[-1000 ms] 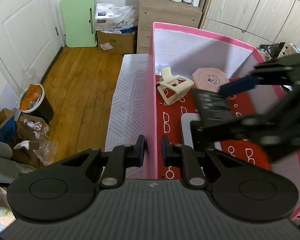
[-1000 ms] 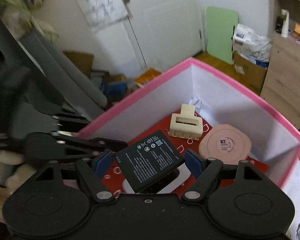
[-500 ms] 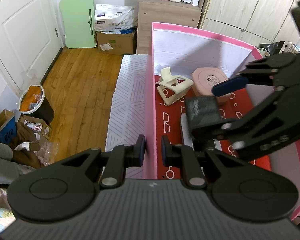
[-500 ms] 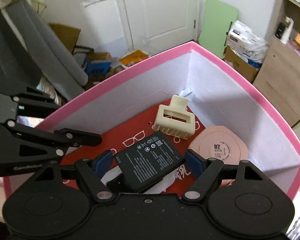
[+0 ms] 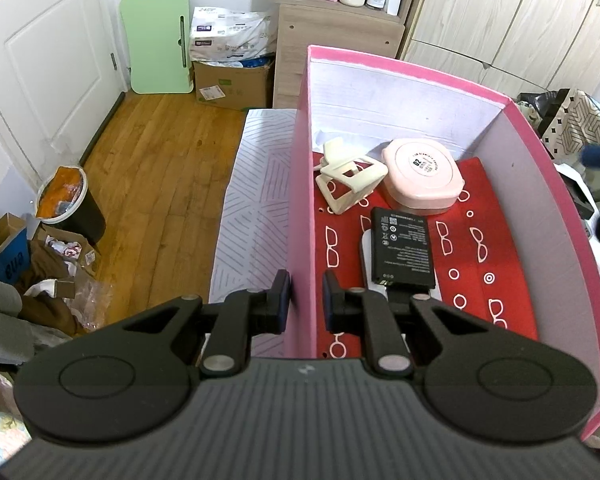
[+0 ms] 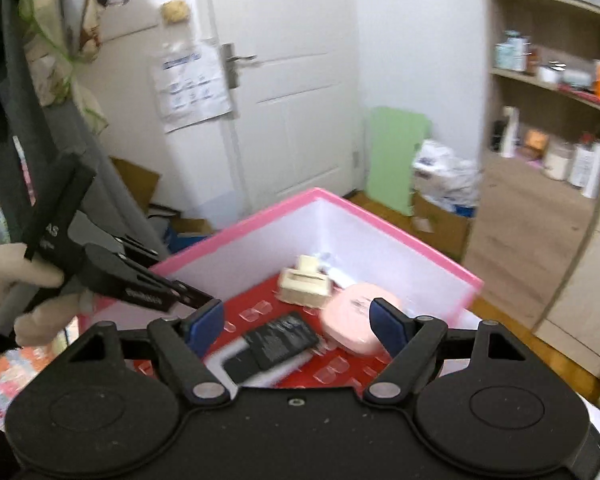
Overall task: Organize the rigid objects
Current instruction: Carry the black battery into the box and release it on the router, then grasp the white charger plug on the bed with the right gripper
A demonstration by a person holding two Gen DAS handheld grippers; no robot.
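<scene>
Battery (image 5: 403, 253) lies flat in the pink box (image 5: 300, 208), on top of a white gadget (image 5: 365, 256), just ahead of the left tool (image 5: 303, 304). That tool is pinched on the box's side wall, holding it steady. The right tool (image 6: 297, 320) hangs over the box with its fingers wide apart and nothing in them. I think the drop-off step is done. Next, the right tool should go find another hard thing.

Inside the box (image 5: 540, 184), the stand (image 5: 350, 182) sits in the far left corner, with the round case (image 5: 420, 178) just right of it along the far wall. The battery (image 5: 403, 254) lies nearer, toward the left wall, resting on a flat device (image 5: 366, 256).
</scene>
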